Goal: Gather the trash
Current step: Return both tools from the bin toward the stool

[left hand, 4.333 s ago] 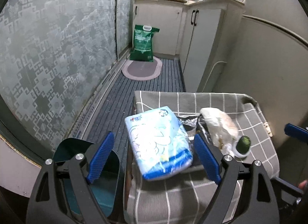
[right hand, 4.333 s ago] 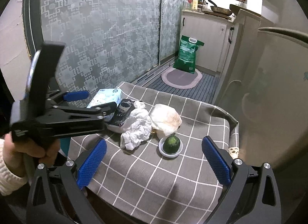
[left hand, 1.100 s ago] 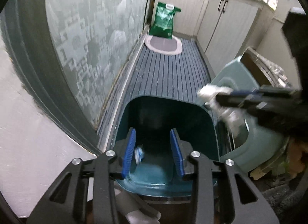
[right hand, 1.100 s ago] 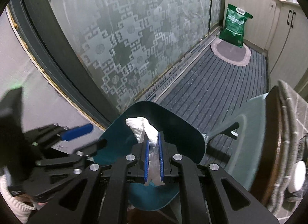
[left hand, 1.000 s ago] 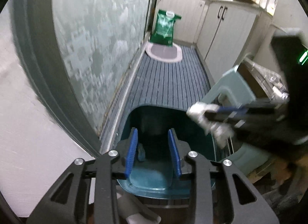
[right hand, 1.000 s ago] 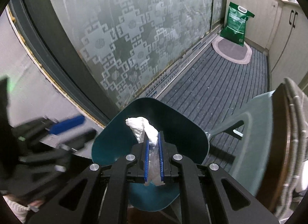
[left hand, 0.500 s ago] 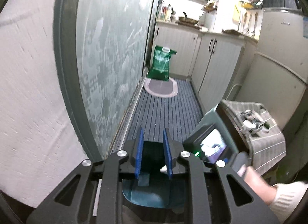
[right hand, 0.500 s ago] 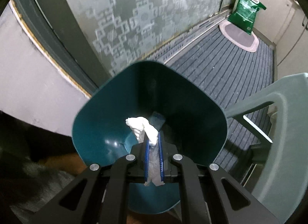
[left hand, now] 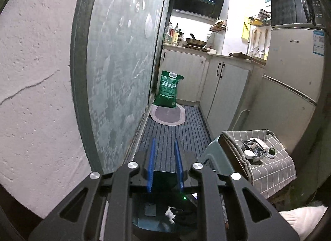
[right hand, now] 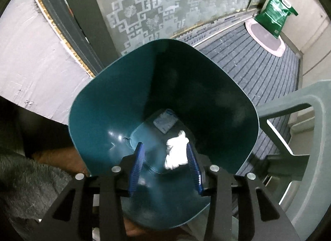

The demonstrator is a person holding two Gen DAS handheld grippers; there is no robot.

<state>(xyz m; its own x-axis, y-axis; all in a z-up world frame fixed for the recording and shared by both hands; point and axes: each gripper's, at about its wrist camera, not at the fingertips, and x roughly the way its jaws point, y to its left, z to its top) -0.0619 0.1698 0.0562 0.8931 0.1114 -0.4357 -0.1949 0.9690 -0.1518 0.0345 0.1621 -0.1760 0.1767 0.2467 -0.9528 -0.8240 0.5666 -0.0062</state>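
My right gripper (right hand: 164, 151) is open just over the mouth of a teal bin (right hand: 115, 87). A crumpled white tissue (right hand: 175, 154) is loose between the blue fingers, inside the bin. A pale blue tissue pack (right hand: 165, 121) lies on the bin's floor. My left gripper (left hand: 164, 164) is raised above the bin (left hand: 149, 223), its jaws a narrow gap apart with nothing between them. The white tissue also shows in the left wrist view (left hand: 170, 215). More trash (left hand: 253, 151) lies on a small table with a grey checked cloth (left hand: 271, 170).
A frosted patterned glass door (left hand: 122, 71) runs along the left. A grey-green plastic stool (right hand: 300, 129) stands right of the bin. A green bag (left hand: 168, 88) and an oval mat (left hand: 168, 115) lie at the far end. Cabinets (left hand: 225, 94) and a fridge (left hand: 289, 87) line the right.
My right gripper has opened and let go of the white tissue, which now sits lower inside the bin. My left gripper has risen higher and looks down the kitchen.
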